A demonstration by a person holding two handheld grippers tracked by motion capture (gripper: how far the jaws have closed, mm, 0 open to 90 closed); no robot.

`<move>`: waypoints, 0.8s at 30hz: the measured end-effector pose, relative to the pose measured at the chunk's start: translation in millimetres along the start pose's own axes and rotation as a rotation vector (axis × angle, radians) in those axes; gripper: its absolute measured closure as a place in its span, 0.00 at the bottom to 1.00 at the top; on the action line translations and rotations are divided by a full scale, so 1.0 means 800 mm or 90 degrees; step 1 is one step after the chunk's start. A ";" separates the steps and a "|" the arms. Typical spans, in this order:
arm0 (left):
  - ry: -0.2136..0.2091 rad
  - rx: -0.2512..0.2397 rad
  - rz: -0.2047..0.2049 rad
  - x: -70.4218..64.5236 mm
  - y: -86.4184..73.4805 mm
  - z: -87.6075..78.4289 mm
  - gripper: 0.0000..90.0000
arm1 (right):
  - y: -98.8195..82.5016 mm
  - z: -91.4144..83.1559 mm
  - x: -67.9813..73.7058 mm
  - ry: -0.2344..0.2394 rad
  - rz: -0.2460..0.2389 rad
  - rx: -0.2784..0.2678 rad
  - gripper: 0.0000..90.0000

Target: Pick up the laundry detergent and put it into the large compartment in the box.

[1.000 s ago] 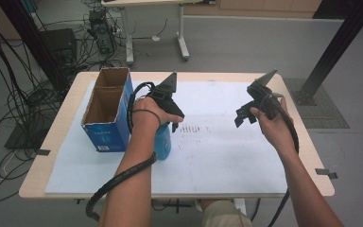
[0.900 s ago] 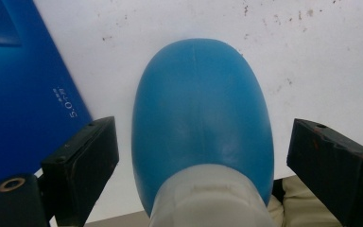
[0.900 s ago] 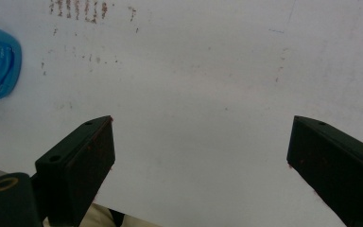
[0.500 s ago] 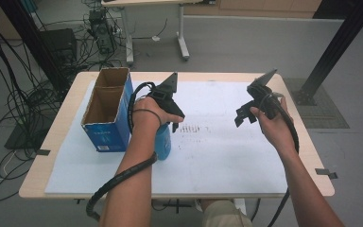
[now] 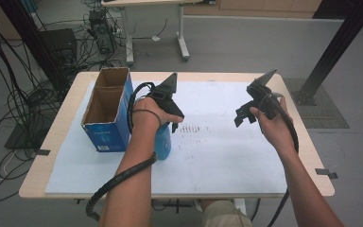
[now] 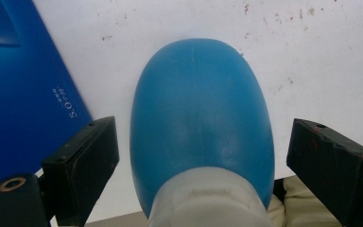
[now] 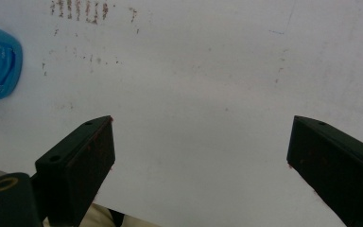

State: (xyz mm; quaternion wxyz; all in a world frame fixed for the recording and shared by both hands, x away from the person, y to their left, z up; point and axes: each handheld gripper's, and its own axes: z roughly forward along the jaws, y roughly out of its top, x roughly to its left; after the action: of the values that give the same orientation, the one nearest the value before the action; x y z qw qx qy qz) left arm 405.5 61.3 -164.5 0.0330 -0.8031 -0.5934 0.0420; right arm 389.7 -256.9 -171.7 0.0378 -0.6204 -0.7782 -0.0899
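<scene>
Left claw is held jaws apart astride the blue bottle, pads not touching it, apparently lined up for a grasp; bottle stands upright on the white tabletop just beside the blue carton; right claw is kept open, empty, well apart.

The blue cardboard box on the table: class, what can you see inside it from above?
Inside the open-topped blue cardboard box the high view shows bare brown inner walls and shadow. The near wall covers part of the floor, so contents there cannot be ruled out.
</scene>
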 end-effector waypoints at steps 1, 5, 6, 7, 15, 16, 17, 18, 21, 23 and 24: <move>0.000 -0.001 0.000 0.000 0.000 0.000 0.12 | 0.000 0.000 0.000 0.000 0.000 -0.001 0.09; 0.001 0.000 0.000 0.000 0.000 0.000 0.12 | -0.001 -0.001 -0.001 -0.001 0.002 -0.002 0.09; 0.000 0.000 -0.001 0.000 0.000 0.001 0.12 | -0.001 -0.001 -0.001 -0.001 0.001 -0.002 0.09; 0.001 -0.001 -0.001 -0.001 0.000 0.001 0.12 | -0.001 -0.001 -0.001 0.000 0.001 -0.002 0.09; 0.001 0.000 -0.003 0.000 -0.001 0.002 0.12 | -0.001 -0.001 -0.001 0.000 0.003 -0.001 0.09; 0.000 0.000 -0.003 0.001 -0.001 0.002 0.12 | -0.001 -0.001 -0.001 0.000 0.002 -0.001 0.09; -0.001 0.000 -0.002 0.001 0.000 0.002 0.12 | -0.001 -0.001 -0.001 0.000 0.002 -0.002 0.09; -0.004 -0.001 -0.002 0.002 -0.001 0.002 0.12 | -0.002 -0.001 -0.002 0.000 0.002 -0.002 0.09; -0.003 -0.002 -0.003 0.002 -0.001 0.002 0.12 | -0.002 -0.002 -0.003 0.000 0.001 -0.003 0.09; -0.004 -0.001 -0.002 0.002 -0.001 0.002 0.12 | -0.002 -0.002 -0.003 0.001 0.004 -0.003 0.09; -0.003 0.000 -0.002 0.001 0.000 0.002 0.12 | -0.002 -0.002 -0.003 0.000 0.003 -0.003 0.09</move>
State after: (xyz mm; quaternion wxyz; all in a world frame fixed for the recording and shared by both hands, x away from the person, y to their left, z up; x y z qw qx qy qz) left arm 405.4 62.4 -165.9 0.0315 -0.8022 -0.5946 0.0435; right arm 388.3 -259.9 -171.0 0.0367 -0.6225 -0.7763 -0.0922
